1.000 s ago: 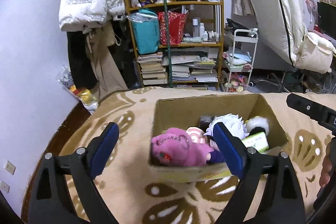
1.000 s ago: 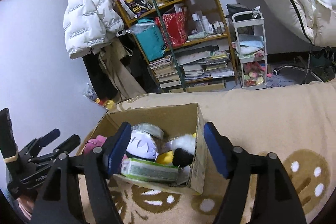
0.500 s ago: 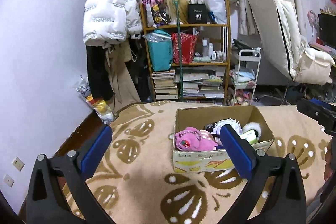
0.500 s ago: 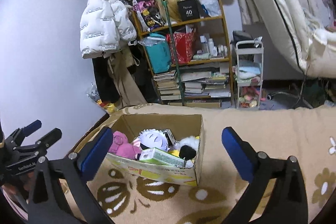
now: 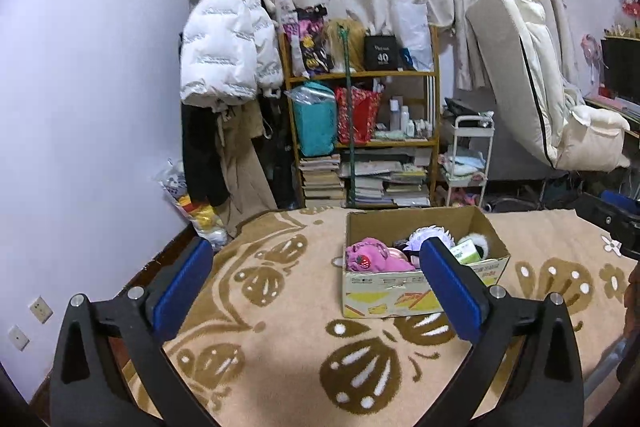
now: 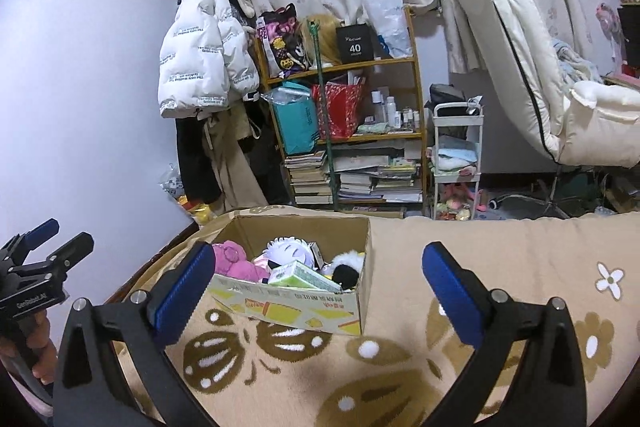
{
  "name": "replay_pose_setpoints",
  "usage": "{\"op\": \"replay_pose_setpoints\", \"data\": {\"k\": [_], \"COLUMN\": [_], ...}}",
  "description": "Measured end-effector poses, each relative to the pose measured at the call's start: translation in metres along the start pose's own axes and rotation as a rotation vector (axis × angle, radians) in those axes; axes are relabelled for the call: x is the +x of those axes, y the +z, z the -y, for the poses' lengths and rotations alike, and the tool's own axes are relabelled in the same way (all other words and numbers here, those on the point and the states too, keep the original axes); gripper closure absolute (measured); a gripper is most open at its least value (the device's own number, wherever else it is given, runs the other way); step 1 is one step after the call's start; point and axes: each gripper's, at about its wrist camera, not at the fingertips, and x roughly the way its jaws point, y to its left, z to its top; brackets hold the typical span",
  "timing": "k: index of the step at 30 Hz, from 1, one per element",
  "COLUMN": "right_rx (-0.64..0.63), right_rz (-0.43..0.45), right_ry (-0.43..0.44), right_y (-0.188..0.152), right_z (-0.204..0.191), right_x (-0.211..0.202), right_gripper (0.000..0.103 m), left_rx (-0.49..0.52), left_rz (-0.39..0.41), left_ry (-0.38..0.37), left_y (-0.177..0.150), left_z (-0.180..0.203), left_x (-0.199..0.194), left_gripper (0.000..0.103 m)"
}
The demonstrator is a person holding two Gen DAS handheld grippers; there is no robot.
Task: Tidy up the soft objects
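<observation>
Open blanket (image 5: 280,327) lies around the cardboard box (image 6: 304,307); its walls block sideways reach.

cardboard box (image 6: 304,311) of plush toys (image 6: 240,265) on patterned blanket (image 6: 500,267)

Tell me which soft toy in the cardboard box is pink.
The pink plush at the box's left end, bearing a small strawberry; the others are a white spiky-haired toy and a black-and-white one.

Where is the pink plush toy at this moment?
The pink plush toy lies inside the cardboard box on the patterned blanket, at the box's left end in both wrist views, beside a white plush toy.
</observation>
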Motion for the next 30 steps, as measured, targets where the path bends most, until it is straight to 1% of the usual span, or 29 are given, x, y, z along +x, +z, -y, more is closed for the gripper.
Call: {"op": "replay_pose_setpoints", "data": {"k": [4,8,14,18,22,30], "right_rx": [-0.022,-0.032,-0.043,-0.040,-0.042,-0.039], "right_rz": [0.014,0.031,0.028,0.028,0.017,0.000], "right_ry": [-0.014,-0.021,-0.031,-0.036,-0.045,-0.051], "right_y": [-0.007,-0.015,-0.026,-0.028,-0.033,-0.036], "right_z": [-0.006,-0.010,-0.008,-0.007,-0.006,-0.005], "right_x": [-0.010,-0.017,-0.015,-0.013,-0.007,0.001], "right_gripper": [0.000,0.000,0.000,0.000,0.000,0.000], "left_rx": [0.000,0.049,0.072,0.068,0.085,0.052], "left_rz": [0.010,0.000,0.001,-0.002,-0.020,-0.053], "left_ry": [0.002,0.015,0.015,0.004,0.012,-0.011], "left_y": [-0.012,-0.024,-0.037,-0.040,-0.049,-0.052], "left_z": [-0.002,0.005,0.012,0.014,0.016,0.012], "left_x": [-0.008,-0.007,-0.005,-0.003,0.006,0.024], "left_gripper": [0.001,0.001,0.001,0.001,0.001,0.001]}}
